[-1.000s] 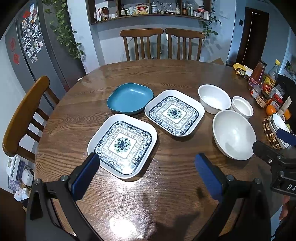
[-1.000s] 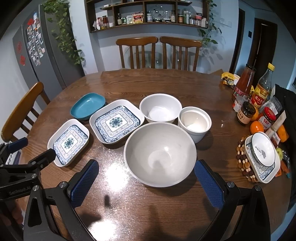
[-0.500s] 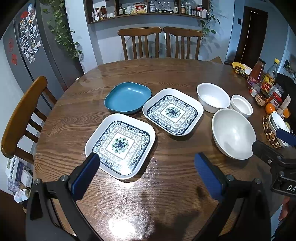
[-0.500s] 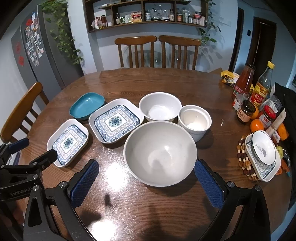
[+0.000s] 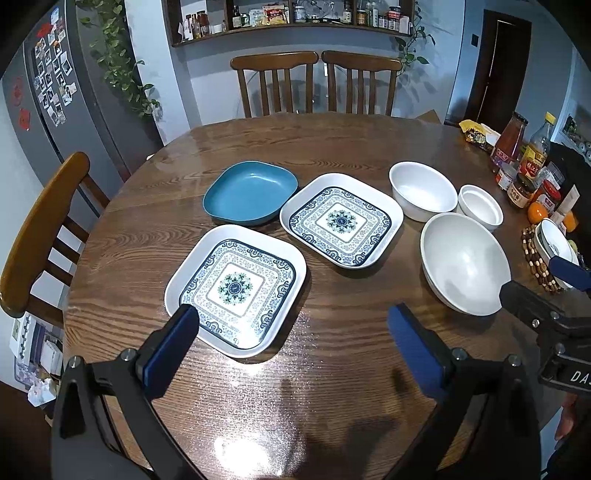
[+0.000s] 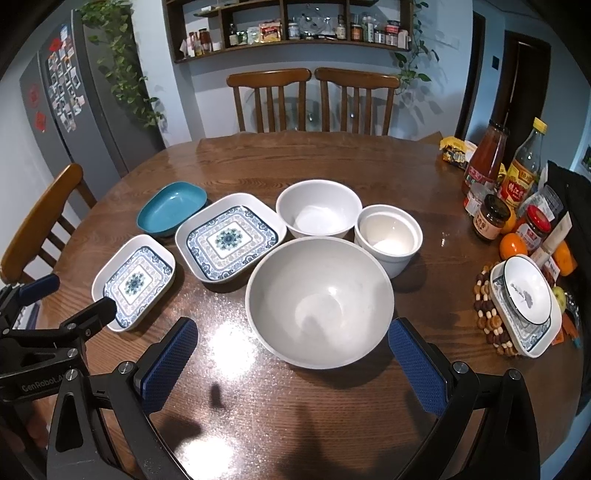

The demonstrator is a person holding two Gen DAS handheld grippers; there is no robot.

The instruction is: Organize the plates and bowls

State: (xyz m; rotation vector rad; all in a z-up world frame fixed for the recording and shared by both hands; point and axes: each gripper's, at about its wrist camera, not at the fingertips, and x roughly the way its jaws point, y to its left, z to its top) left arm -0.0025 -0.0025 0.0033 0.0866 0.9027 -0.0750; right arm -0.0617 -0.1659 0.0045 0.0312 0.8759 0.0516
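Round and brown, the wooden table (image 5: 332, 147) fills most of the kitchen view, with two chairs (image 5: 317, 85) behind it and a shelf of jars (image 6: 295, 33) on the wall.

Take the big white bowl (image 6: 319, 302) as the marker. Just behind it sit a middle white bowl (image 6: 319, 214) and a small white bowl (image 6: 388, 238), close together. Beside the big bowl, on the fridge side, is a patterned square plate (image 6: 229, 240). Past that plate lie a second patterned plate (image 5: 236, 288) and a blue dish (image 5: 251, 192). Far on the other side of the big bowl, a little bowl on a patterned plate (image 6: 524, 299) rests on a bead mat, next to sauce bottles (image 6: 484, 158).

Plates sit with plates and bowls with bowls, but nothing here is stacked yet. I think the job has only begun.

Each tool faces its own group, likely so one can take plates and the other bowls. The left gripper (image 5: 291, 339) hangs over the second patterned plate with its blue pads spread wide, holding nothing. The right gripper (image 6: 291, 354) hangs just in front of the big bowl, also spread wide and empty.

Compared with a second ago, the dishes lie in the same spots. Both tools have barely drifted, and neither has closed.
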